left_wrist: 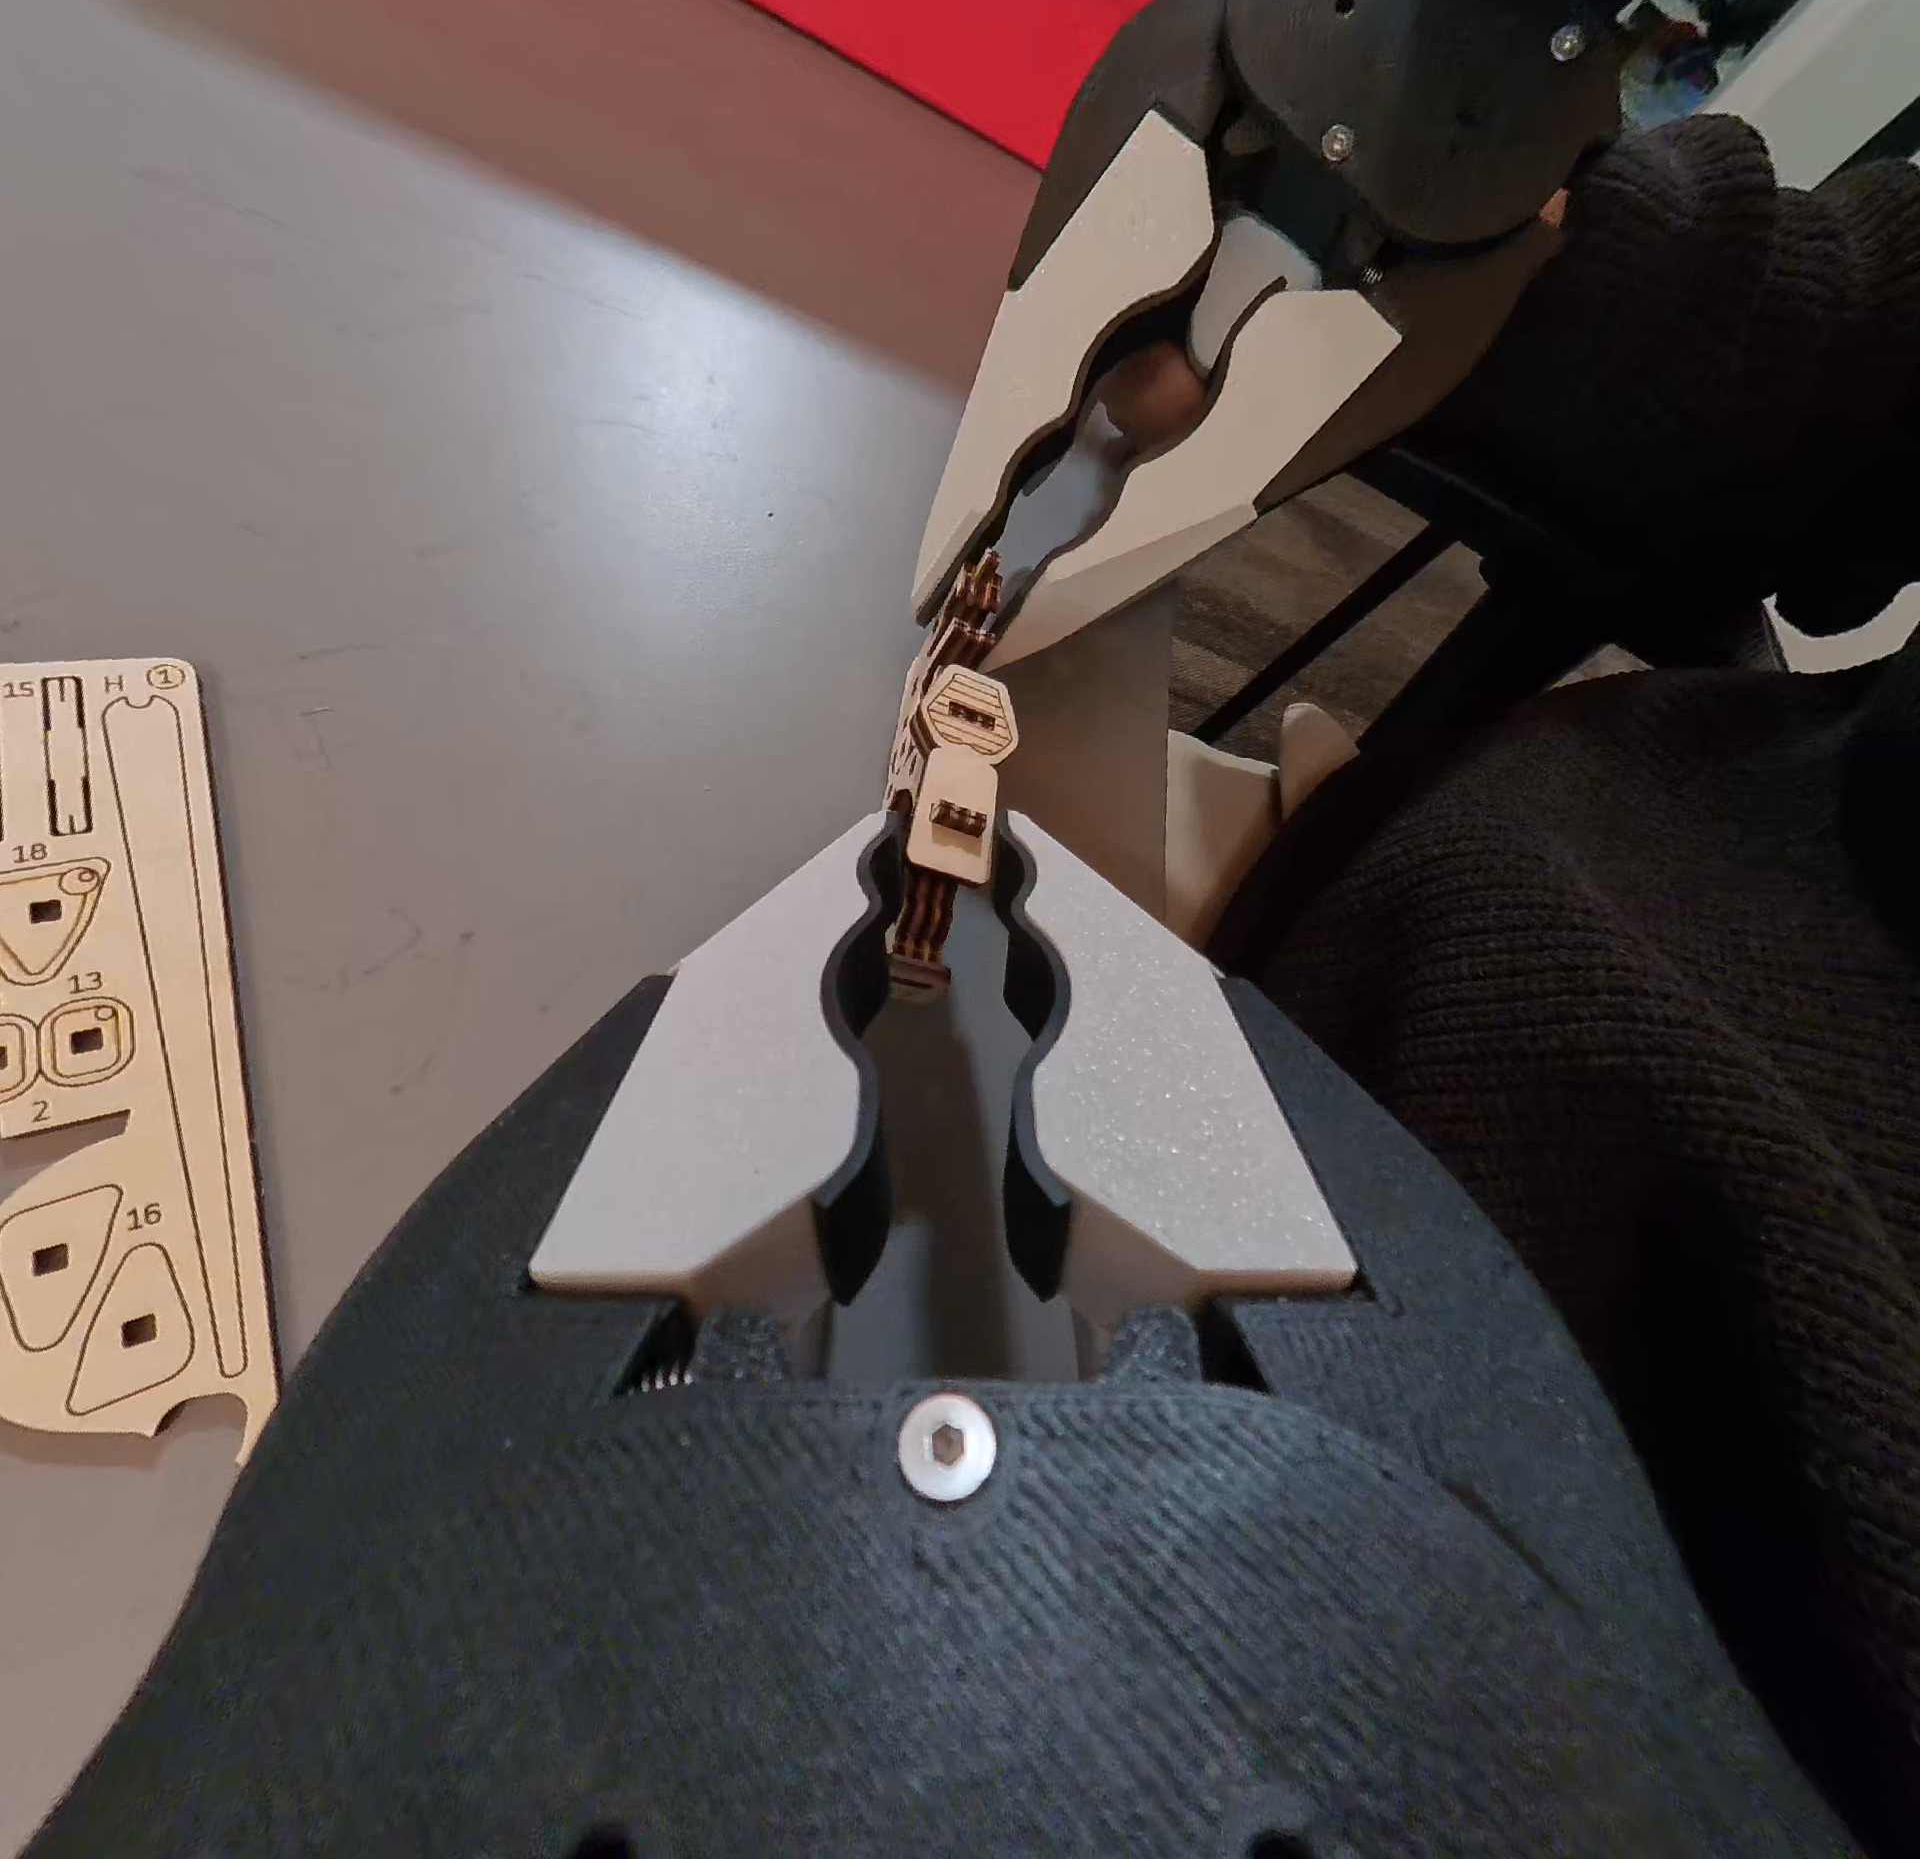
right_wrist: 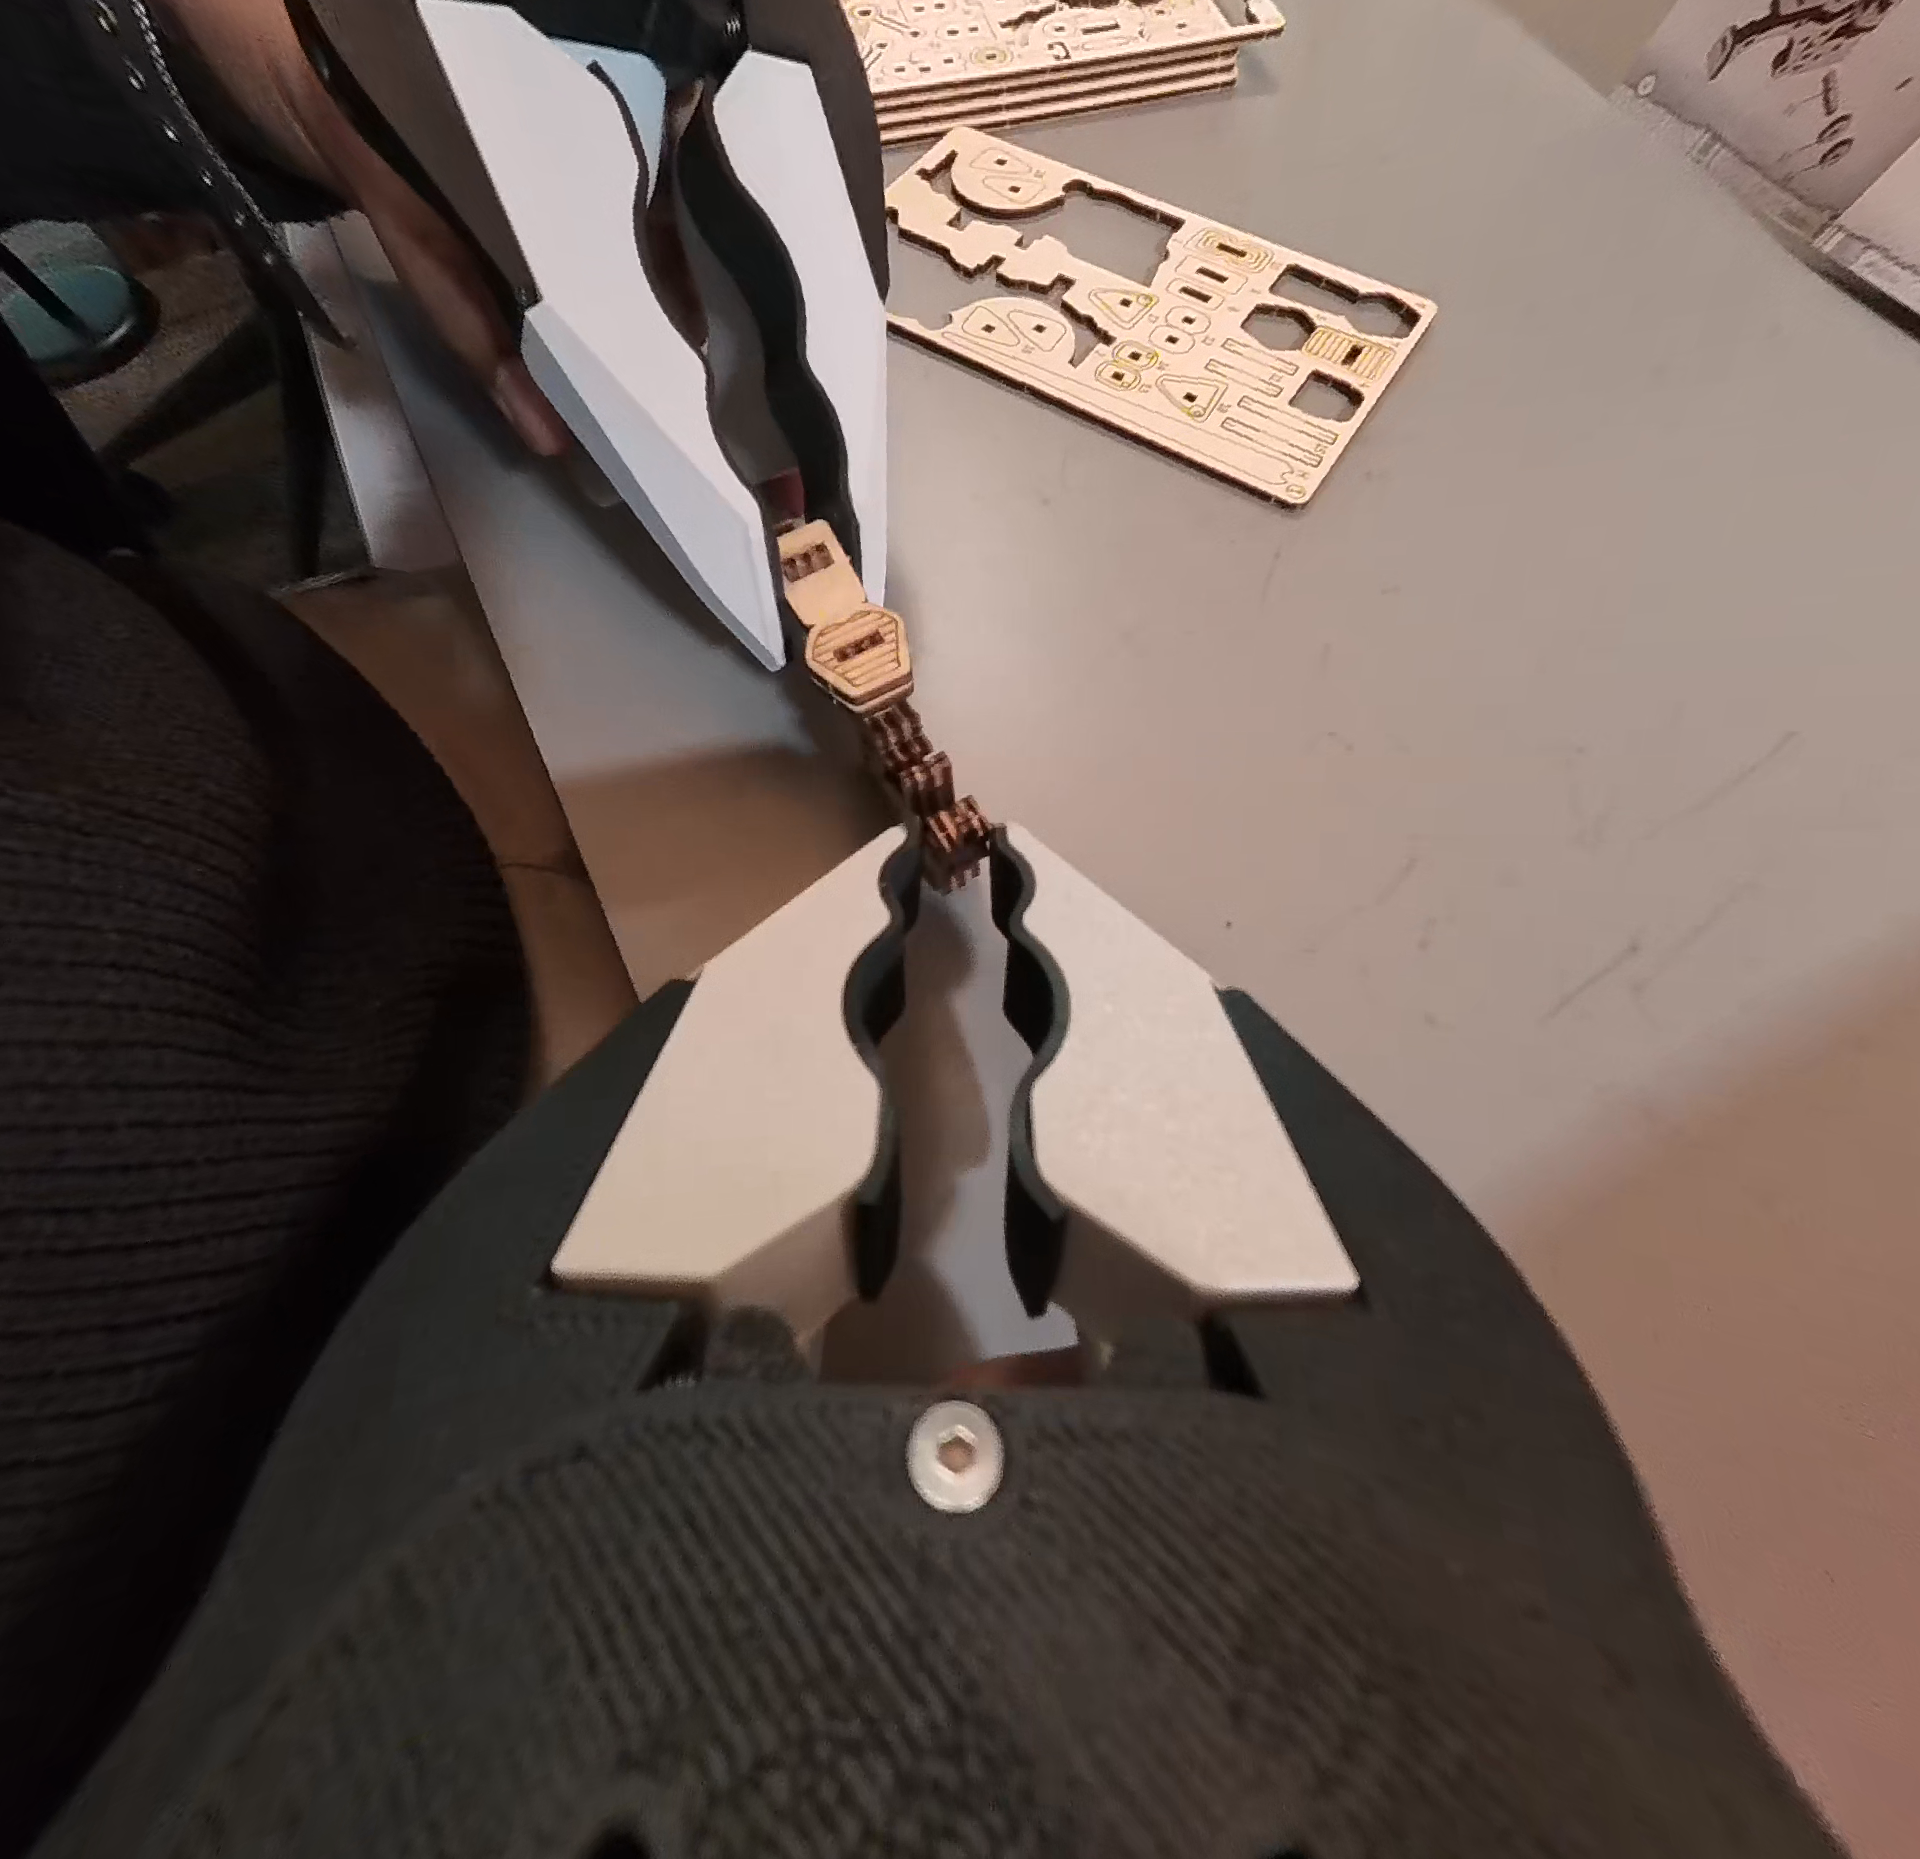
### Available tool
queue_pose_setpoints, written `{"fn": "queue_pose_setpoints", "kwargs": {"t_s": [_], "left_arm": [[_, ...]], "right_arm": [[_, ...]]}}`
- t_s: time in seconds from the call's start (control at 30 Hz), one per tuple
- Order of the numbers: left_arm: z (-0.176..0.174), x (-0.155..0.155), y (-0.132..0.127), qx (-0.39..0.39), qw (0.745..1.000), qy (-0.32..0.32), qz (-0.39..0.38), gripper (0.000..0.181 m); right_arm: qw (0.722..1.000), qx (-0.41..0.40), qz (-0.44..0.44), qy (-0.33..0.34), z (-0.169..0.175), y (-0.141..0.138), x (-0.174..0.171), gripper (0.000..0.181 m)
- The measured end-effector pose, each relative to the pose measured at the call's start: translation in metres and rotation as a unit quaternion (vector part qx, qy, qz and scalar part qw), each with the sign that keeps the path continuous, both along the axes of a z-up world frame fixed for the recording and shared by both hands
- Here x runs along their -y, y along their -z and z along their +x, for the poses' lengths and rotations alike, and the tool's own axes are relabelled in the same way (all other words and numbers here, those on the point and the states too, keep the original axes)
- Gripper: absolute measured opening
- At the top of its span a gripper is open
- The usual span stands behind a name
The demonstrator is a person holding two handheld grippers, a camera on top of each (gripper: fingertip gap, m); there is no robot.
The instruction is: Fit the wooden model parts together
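Wooden model assembly (left_wrist: 951,770) held in air over bench (left_wrist: 468,407) edge, spanning between both grippers. Left gripper (left_wrist: 940,853) jaws closed on its near end; right gripper (right_wrist: 951,853) jaws closed on opposite end. Flat wooden parts sheet (right_wrist: 1195,334) lies on bench well apart; stack of sheets (right_wrist: 1049,33) beyond it. Dark knit sleeve (left_wrist: 1610,978) beside grippers.

Grey tabletop (right_wrist: 1403,770), matte, scuffed with faint scratches, soft glare patches on it. Red surface (left_wrist: 935,33) beyond the tabletop's far edge in the left wrist view. Below the tabletop's near edge, dark carpeted floor (left_wrist: 1320,583) with black furniture legs (left_wrist: 1340,614) crossing it. Indoor light, even.
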State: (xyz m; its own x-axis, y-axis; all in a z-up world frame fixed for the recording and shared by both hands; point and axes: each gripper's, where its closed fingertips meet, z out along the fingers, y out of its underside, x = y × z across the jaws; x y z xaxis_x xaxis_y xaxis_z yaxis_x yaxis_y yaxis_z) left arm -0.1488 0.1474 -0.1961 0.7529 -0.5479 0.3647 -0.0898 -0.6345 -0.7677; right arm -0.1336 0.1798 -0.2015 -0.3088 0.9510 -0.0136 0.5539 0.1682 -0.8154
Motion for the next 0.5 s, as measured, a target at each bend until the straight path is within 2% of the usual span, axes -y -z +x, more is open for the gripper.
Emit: {"fn": "queue_pose_setpoints", "kwargs": {"t_s": [0.23, 0.33, 0.37, 0.43, 0.5], "left_arm": [[-0.002, -0.001, -0.003, 0.024, 1.000, -0.004, -0.006, 0.015], [-0.004, -0.002, -0.005, 0.043, 0.999, -0.013, -0.010, 0.015], [-0.006, -0.004, -0.009, 0.065, 0.998, -0.021, -0.008, 0.015], [-0.009, -0.007, -0.024, 0.163, 0.986, -0.041, -0.019, 0.014], [-0.019, -0.012, -0.045, 0.303, 0.950, -0.067, -0.038, 0.014]], "right_arm": [[1.000, -0.003, -0.020, 0.005, 0.001, -0.003, -0.002, 0.013], [1.000, -0.001, -0.021, 0.010, 0.000, -0.002, -0.004, 0.020], [1.000, -0.006, -0.022, 0.017, 0.000, -0.004, -0.007, 0.023], [0.999, -0.023, -0.030, 0.033, -0.002, -0.010, -0.013, 0.031], [0.996, -0.049, -0.050, 0.050, -0.005, -0.020, -0.019, 0.030]]}}
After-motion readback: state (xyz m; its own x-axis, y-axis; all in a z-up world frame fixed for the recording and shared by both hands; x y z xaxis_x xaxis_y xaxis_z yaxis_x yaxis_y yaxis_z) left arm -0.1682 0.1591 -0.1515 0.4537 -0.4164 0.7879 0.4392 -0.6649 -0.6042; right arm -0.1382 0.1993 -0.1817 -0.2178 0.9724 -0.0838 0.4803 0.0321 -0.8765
